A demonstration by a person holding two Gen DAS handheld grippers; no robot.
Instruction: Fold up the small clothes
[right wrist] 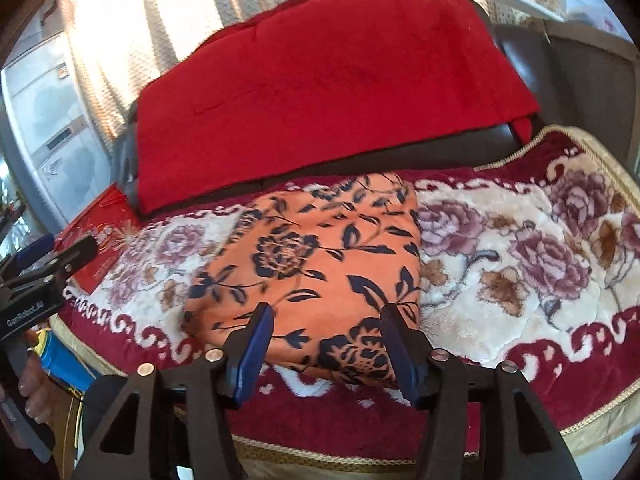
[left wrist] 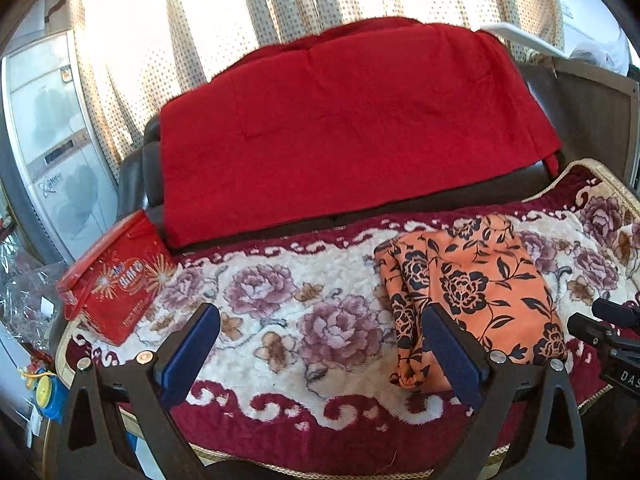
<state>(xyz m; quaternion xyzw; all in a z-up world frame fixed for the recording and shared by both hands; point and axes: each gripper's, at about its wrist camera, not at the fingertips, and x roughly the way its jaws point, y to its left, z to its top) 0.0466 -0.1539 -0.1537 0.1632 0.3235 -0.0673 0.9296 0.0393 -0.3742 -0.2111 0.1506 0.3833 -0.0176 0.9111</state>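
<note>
- The red box (left wrist: 116, 280) sits at the left end of the flowered blanket (left wrist: 304, 320), well apart from the cloth, probably just pushed aside so the middle stays free for folding.
- The left gripper (left wrist: 320, 344) hangs above the blanket, tilted downward, its blue pads spread wide with only bare blanket between them. It holds nothing. Its right pad overlaps the cloth's left edge in the left wrist view, but I cannot tell whether it touches.
- The orange flowered cloth (right wrist: 320, 264) lies on the blanket as a compact, roughly squared bundle, right of centre and in front of the red throw (right wrist: 320, 92) draped over the seat back. That tidy outline suggests the folding is done or close to it, though its rumpled left edge may want smoothing.
- The right gripper (right wrist: 328, 344) points down at the cloth's near edge, its pads partly apart. The cloth shows in the gap, yet the pads seem clear of it, so nothing is pinched.
</note>
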